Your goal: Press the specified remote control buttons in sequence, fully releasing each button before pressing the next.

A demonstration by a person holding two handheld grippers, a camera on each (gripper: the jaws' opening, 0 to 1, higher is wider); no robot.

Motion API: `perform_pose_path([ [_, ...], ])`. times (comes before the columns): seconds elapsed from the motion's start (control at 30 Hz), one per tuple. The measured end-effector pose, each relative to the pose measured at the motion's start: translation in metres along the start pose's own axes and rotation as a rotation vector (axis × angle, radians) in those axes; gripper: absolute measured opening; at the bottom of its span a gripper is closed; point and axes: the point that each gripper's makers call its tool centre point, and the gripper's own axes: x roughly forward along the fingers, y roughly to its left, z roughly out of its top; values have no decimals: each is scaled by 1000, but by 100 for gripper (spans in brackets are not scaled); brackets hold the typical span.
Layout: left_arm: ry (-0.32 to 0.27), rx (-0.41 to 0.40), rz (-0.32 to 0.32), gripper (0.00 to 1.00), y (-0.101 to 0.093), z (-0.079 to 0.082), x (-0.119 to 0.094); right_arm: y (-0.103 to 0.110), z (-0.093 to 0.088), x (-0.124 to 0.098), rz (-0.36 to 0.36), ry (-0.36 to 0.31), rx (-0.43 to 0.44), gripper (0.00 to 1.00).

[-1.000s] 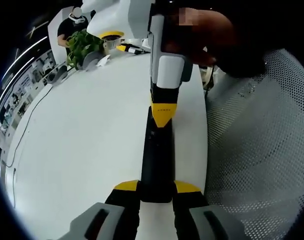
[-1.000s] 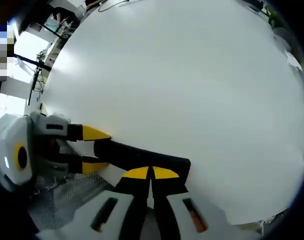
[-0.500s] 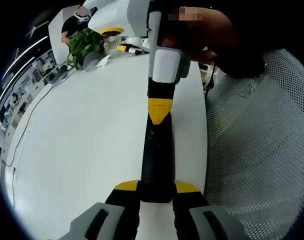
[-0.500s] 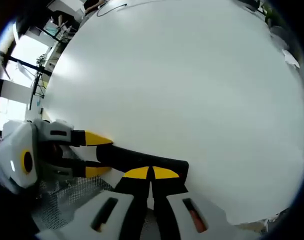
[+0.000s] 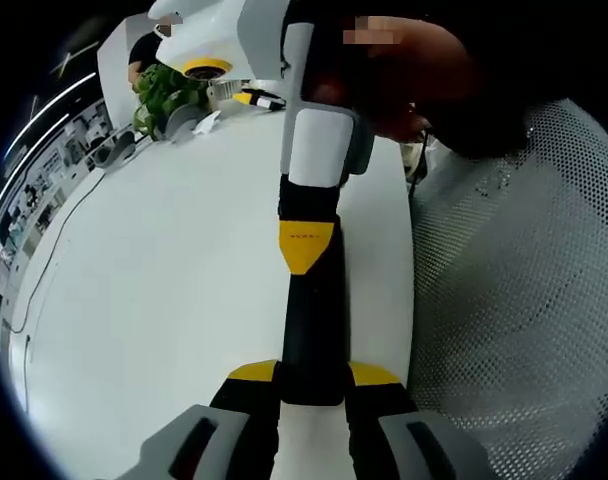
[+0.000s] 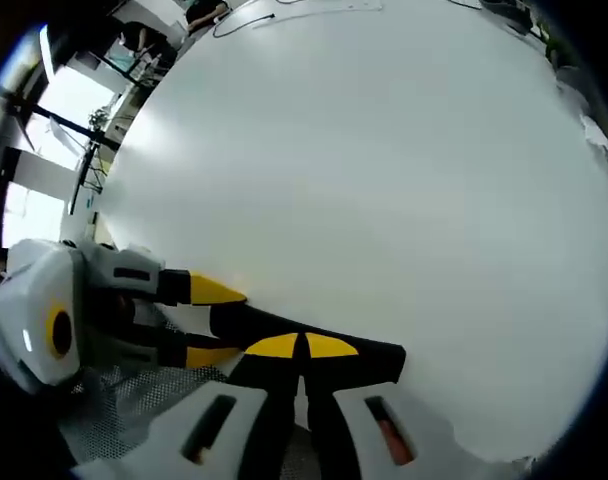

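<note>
Left hand-held gripper (image 5: 312,378) clamps the black remote (image 5: 312,320) — right hand-held gripper (image 6: 303,346), jaws closed, tips over it.

No readable text. Right hand-held gripper (image 5: 306,245) has a small dark mark on its yellow tip in the left gripper view, possibly lettering, but too small and blurred to read. Remote (image 5: 312,330) shows no legible button labels or brand in the left or right gripper view; its face is just dark. Nothing legible on the counter (image 6: 384,180) or background clutter.
</note>
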Motion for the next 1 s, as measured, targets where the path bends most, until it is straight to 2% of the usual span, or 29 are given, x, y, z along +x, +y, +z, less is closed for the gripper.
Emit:
perform_pose_path([
  [0.13,-1,-4,1,25,0,0,0,0,-3,4,-5,16,-17,0],
  [0.53,0,-9,6,25,0,0,0,-1,0,5,-19,-19,-7,0],
  [1.0,20,-5,4,25,-1,0,0,0,0,5,-19,-29,18,0],
])
